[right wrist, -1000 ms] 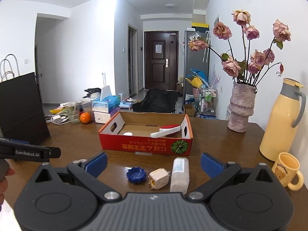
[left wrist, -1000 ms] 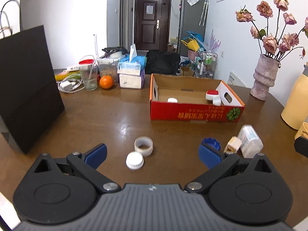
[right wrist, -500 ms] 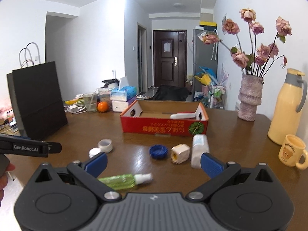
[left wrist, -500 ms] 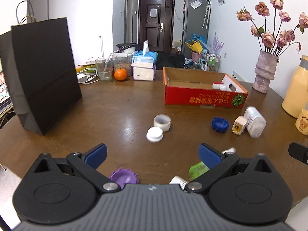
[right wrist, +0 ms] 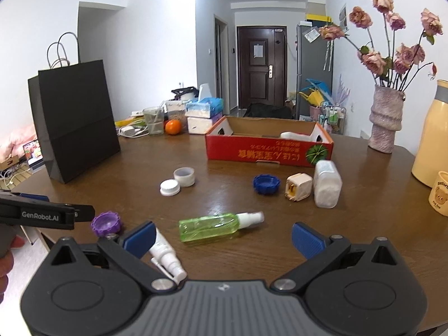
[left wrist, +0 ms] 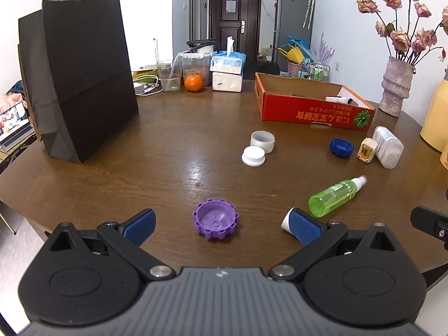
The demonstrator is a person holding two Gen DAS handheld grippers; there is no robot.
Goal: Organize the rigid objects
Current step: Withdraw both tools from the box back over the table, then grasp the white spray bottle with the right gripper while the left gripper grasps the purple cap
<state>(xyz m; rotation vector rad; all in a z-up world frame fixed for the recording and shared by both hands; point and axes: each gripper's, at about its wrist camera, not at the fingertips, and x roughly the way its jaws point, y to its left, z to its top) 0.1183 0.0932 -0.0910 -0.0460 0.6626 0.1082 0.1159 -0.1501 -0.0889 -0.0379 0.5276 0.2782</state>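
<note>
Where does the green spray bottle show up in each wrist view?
Left wrist: the green spray bottle lies right of centre, just beyond the right fingertip, nozzle pointing up and right.
Right wrist: the bottle lies low at centre, between the open fingers, nozzle pointing right.
Shared landmark: the red cardboard box sits farther back on the table in both.
</note>
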